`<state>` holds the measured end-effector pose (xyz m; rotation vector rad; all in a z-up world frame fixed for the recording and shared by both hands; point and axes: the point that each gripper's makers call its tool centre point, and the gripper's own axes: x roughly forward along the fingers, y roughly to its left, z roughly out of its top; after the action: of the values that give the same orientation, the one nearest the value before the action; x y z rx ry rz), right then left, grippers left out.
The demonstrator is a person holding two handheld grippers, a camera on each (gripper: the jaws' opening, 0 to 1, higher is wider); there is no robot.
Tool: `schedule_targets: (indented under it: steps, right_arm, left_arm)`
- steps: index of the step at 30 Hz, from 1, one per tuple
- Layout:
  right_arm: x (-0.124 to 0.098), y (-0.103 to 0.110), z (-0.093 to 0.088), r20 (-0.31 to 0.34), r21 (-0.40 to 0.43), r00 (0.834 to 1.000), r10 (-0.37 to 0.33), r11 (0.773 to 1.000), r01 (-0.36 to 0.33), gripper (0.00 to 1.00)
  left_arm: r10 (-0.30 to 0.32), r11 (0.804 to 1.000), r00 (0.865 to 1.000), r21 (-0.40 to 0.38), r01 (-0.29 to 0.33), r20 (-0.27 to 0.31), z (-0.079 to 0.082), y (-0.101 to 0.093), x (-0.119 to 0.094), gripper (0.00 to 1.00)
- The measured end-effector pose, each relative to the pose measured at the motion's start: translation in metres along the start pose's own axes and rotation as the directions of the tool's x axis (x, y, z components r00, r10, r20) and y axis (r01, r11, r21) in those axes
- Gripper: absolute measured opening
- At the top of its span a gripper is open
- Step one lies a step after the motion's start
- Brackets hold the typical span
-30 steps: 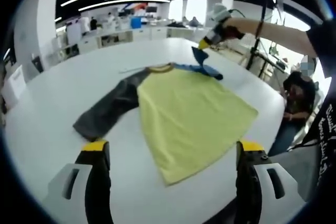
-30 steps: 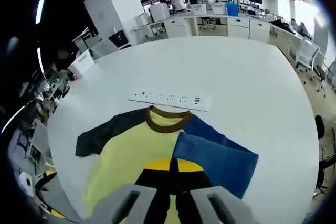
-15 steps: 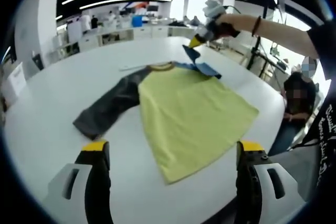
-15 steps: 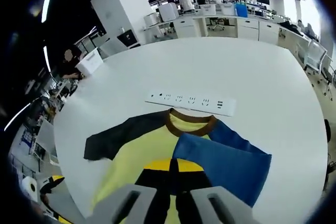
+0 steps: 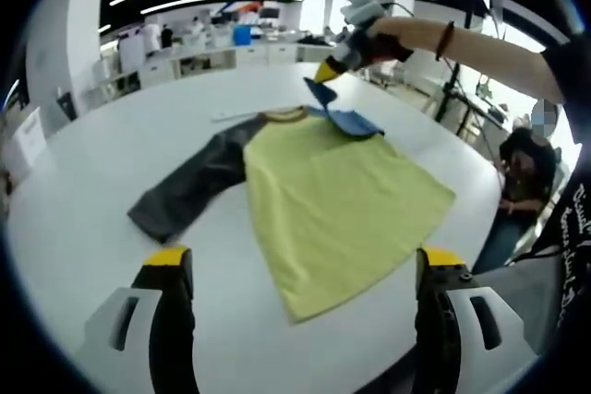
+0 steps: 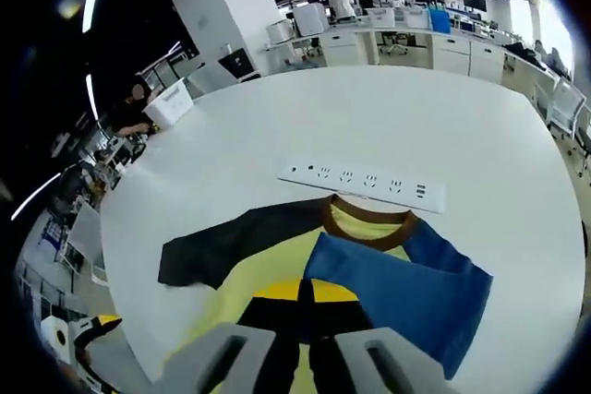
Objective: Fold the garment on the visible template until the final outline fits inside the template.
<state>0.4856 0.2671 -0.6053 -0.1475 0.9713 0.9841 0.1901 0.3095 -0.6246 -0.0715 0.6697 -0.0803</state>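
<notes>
Now my right claw (image 5: 325, 71) is pinched on the blue sleeve (image 6: 397, 288), lifted so it can fold across the shirt (image 5: 337, 205), while my left claw (image 5: 300, 269) hangs wide open and empty above the tabletop (image 5: 83, 219).

Left gripper (image 5: 300, 269) held low at the near side, jaws spread wide apart, nothing between them. Right gripper (image 5: 331, 71) raised at the far right on an outstretched bare forearm (image 5: 462, 43) with a dark band at the wrist, jaws pinched together, yellow tips (image 6: 305, 291) closed on the blue sleeve (image 6: 397, 288) and holding its edge lifted.
</notes>
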Motion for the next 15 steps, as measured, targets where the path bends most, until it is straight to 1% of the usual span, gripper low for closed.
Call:
schedule_targets:
  steps: [6,15]
  right_arm:
    - [0.008,0.01,-0.003,-0.015,-0.018,1.0,0.01,1.0,-0.01,0.0]
    - [0.021,0.029,-0.007,-0.042,-0.053,0.999,0.027,0.998,-0.029,0.0]
  left_arm:
    - [0.011,1.0,1.0,-0.012,-0.01,0.012,0.001,0.004,-0.002,0.97]
    - [0.01,1.0,1.0,-0.02,-0.01,0.005,-0.003,0.007,-0.002,0.97]
